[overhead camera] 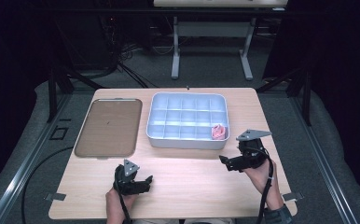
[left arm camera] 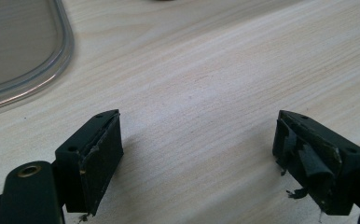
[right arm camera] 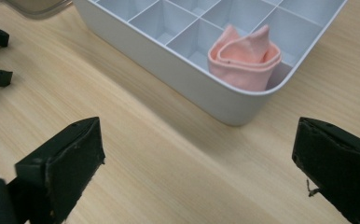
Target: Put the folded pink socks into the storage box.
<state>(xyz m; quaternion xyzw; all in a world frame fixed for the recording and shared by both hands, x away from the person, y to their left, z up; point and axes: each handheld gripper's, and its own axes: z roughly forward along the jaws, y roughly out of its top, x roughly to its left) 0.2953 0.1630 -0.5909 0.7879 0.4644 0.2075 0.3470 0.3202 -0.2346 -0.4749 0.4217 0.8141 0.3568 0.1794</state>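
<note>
Pink rolled cloth (right arm camera: 244, 59) sits in the near right corner compartment of the white divided organizer box (overhead camera: 187, 140), upright, its folds pointing up. Nearest the person, the left gripper (overhead camera: 141, 183) rests over bare table (overhead camera: 192, 186) at the near left, jaws spread with nothing between them. The right gripper (overhead camera: 225, 163) hangs just in front of the box's near right corner, jaws wide apart and empty, the cloth beyond them inside the wall. The step in hand looks like a clean release and pull-away: I would draw the right gripper straight off toward the near edge, jaws kept wide so no pad catches the box rim or drags the cloth. Farther left, a brown tray (overhead camera: 108, 127) lies beside the box, bare.
</note>
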